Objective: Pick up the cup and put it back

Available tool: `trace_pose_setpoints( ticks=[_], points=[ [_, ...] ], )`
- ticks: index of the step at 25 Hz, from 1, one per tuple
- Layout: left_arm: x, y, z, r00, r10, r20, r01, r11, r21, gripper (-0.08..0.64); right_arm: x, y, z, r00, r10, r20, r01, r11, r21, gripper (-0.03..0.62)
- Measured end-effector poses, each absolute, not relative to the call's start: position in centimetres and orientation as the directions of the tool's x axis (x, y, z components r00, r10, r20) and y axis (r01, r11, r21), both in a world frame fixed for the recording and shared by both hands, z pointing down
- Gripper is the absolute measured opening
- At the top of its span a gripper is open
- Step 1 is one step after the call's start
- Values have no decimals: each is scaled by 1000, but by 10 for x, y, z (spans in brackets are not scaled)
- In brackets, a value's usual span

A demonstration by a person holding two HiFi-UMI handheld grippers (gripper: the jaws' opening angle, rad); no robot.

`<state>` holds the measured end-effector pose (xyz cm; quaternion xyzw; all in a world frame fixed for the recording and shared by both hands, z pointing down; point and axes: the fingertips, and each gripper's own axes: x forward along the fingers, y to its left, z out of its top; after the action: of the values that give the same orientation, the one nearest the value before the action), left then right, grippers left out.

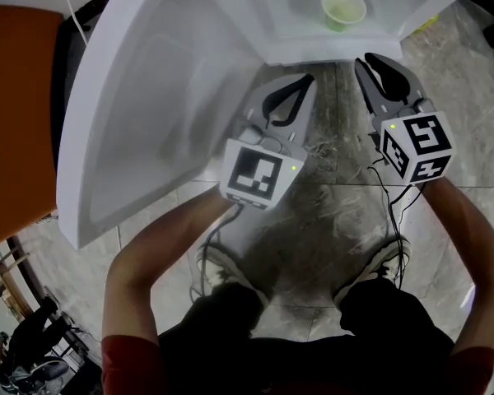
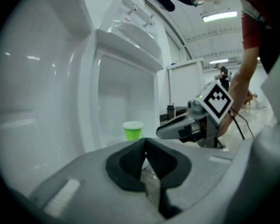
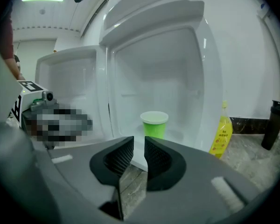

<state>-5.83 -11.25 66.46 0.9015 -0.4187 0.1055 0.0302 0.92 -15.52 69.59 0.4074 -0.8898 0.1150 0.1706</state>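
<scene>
The person holds both arms out in front, side by side, over the stone floor [image 1: 313, 220]. Both grippers point at the open white fridge [image 1: 230, 23] and tip down a little. The left gripper [image 1: 307, 81] is pinched closed on nothing. The right gripper [image 1: 370, 58] has a small gap and nothing in it. The green cup [image 1: 343, 8] stands upright inside the fridge, just past the right gripper and not touching it.

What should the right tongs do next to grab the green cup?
Probably open wider while easing forward. The right tongs show only a narrow gap, with nothing between, and the small green plastic cup stands ahead on the white fridge shelf, untouched.
</scene>
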Motion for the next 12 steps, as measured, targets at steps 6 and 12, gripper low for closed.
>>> trace_pose_setpoints(
  ticks=[6, 12],
  points=[
    [-61, -115, 668, 622, -752, 218, -767, -641, -23, 0, 6, -171, 699, -610, -689, 392, -767, 637, -74, 90],
    [-66, -118, 674, 609, -760, 228, -780, -626, -2, 0, 4, -189, 703, -604, -696, 387, -779, 619, -103, 174]
  ],
)
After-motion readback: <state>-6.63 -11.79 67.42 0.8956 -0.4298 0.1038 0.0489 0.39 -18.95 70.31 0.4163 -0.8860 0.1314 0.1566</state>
